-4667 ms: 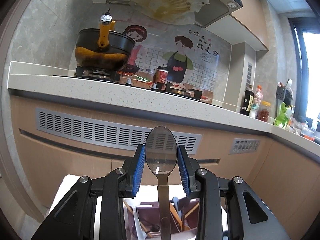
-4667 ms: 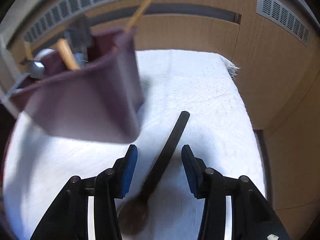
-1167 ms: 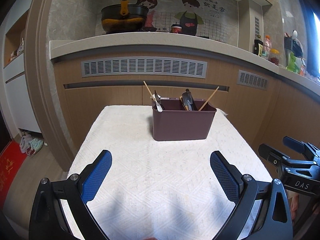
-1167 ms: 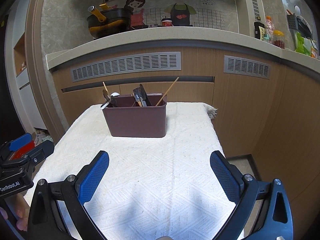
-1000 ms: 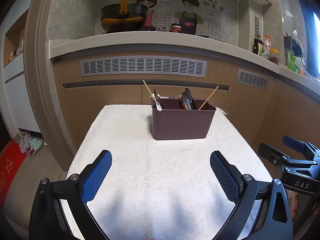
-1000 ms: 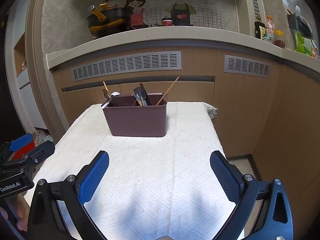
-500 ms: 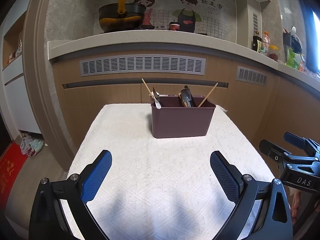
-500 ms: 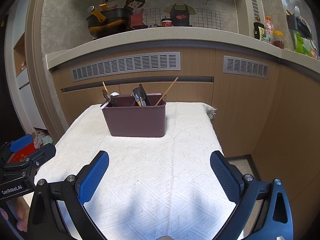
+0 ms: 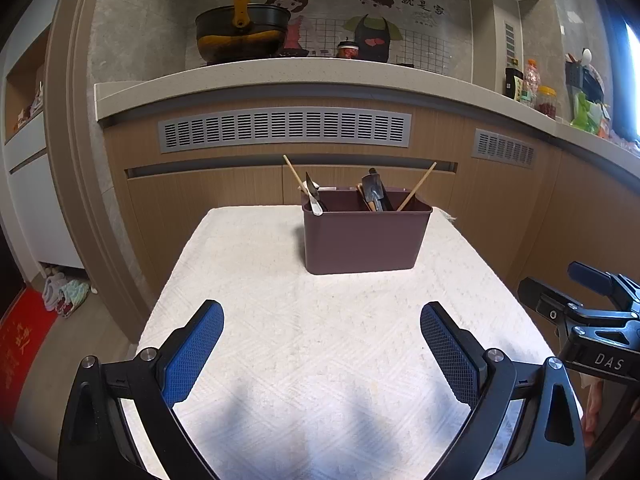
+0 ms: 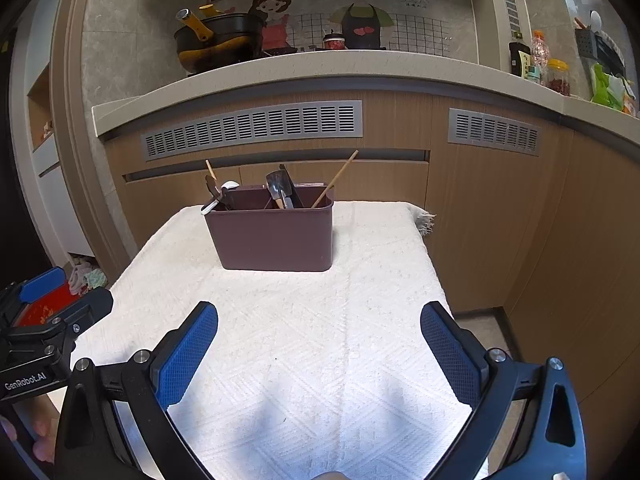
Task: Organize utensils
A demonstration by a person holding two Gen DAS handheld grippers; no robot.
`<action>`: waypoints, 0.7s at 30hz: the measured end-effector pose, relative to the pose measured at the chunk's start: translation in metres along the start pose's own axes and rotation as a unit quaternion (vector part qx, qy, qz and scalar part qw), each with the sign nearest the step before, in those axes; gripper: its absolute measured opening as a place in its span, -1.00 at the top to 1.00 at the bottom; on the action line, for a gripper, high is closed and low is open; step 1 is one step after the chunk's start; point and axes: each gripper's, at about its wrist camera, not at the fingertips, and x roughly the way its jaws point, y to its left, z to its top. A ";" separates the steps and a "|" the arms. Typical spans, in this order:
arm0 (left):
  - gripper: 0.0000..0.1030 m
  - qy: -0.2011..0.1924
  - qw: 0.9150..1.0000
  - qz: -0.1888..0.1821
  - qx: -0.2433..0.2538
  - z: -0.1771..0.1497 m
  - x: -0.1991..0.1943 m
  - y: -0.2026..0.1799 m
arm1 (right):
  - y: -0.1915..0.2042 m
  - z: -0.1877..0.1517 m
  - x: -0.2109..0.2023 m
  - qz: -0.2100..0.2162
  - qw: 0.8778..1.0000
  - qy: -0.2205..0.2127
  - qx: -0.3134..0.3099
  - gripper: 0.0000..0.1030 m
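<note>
Both my tools have backed away from the holder since the spoon and the dark ladle were in my grip a few seconds back, and the view has barely drifted in the last second. My left tool (image 9: 322, 354) hangs over the white cloth with its blue pads spread wide and nothing between them; my right tool (image 10: 319, 350) is the same, jaws fully apart, empty. The maroon utensil holder (image 9: 366, 234) stands upright toward the far end of the cloth-covered counter (image 9: 280, 352), well ahead of both tools.

Counting what pokes out: two wooden chopsticks, one leaning left (image 9: 294, 174) and one leaning right (image 9: 418, 186), one pale spoon (image 9: 314, 200) on the left side, and a dark cluster in the middle (image 9: 374, 192), maybe two or three handles, too bunched to tell apart.

I see no loose utensil on the cloth, so I'd judge the sorting finished or nearly so. Next, if anything, I'd scan for strays.
</note>
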 end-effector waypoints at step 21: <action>-0.95 -0.001 1.000 0.008 0.001 0.000 0.000 0.002 | 0.000 0.001 -0.002 -0.005 1.000 -0.004 -0.004 -0.96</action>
